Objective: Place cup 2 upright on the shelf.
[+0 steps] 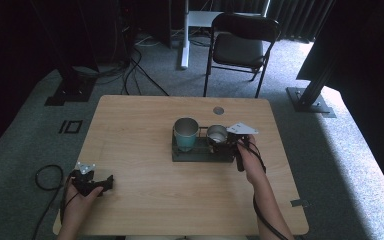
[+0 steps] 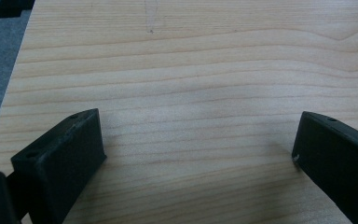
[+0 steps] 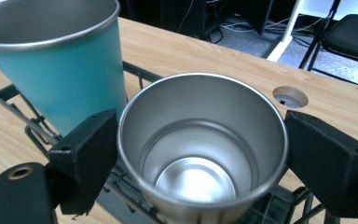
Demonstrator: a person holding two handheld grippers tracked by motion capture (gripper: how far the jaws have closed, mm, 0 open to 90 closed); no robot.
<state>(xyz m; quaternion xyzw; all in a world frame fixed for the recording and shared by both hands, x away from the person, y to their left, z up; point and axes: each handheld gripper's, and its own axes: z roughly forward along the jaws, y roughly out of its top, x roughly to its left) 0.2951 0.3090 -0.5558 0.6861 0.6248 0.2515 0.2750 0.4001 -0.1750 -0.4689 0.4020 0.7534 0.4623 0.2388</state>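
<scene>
A black wire rack (image 1: 200,155) sits right of the table's middle. In it stand a teal cup (image 1: 185,132) on the left and a silver steel cup (image 1: 217,134) on the right, both upright. My right gripper (image 1: 225,142) reaches in from the front right. In the right gripper view its jaws press both sides of the silver cup (image 3: 200,116) just below the rim, with the teal cup (image 3: 60,70) close on the left. My left gripper (image 1: 111,181) rests at the table's front left corner. It stands open (image 2: 198,140) over bare wood with nothing between its jaws.
The wooden table (image 1: 145,125) has a round cable hole (image 1: 218,110) behind the rack. A black chair (image 1: 242,42) stands beyond the far edge. Cables lie on the grey carpet at the far left, and a cable loop (image 1: 47,177) hangs off the table's left side.
</scene>
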